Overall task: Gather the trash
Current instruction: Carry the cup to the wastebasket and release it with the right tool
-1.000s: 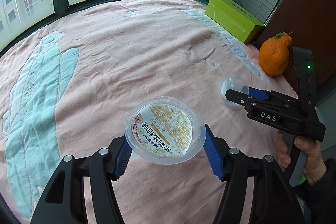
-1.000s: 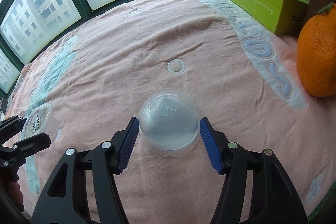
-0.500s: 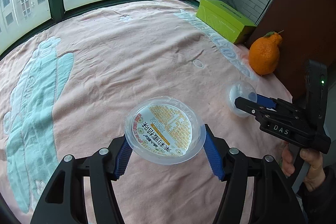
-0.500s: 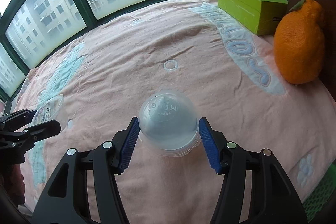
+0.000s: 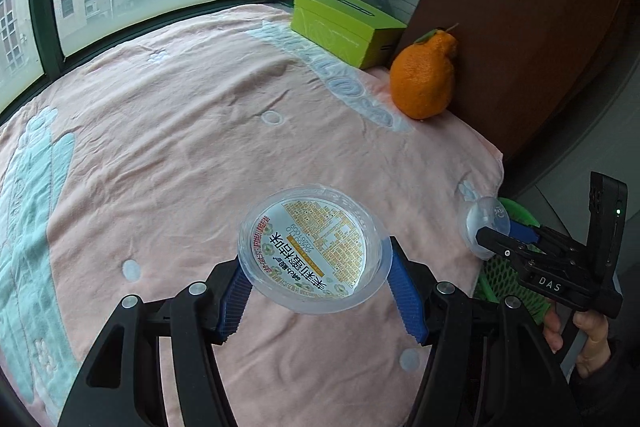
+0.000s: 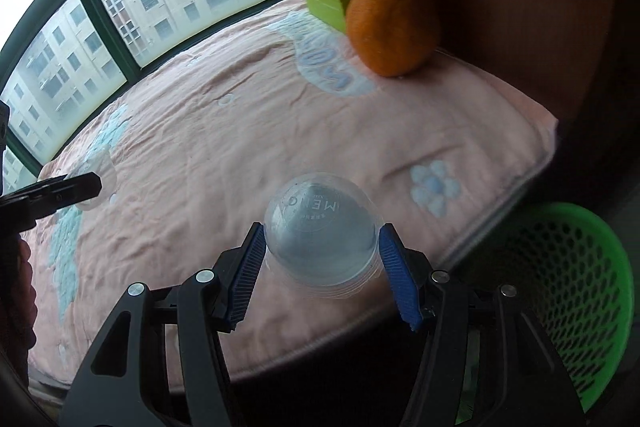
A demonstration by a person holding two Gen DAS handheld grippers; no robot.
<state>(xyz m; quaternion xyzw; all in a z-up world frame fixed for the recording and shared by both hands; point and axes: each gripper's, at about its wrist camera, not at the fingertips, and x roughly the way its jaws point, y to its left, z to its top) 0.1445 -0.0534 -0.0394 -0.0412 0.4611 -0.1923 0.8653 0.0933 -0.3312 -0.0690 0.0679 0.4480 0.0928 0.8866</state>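
**Two tools, each carrying a piece of plastic trash above a blanket-covered bed**

Left tool: its blue pads are clamped on the rim of a clear plastic lid bearing a printed label; the lid is tilted and held clear of the pink blanket. Right tool: its pads grip a clear domed cup, dome pointing away from the tool, above the blanket's near edge. A green mesh basket stands below and to the right of the right tool, off the bed. Far ahead of both tools, an orange citrus fruit rests beside a green box, near a brown panel. From the left tool, the right tool lies to the right, held by a hand.
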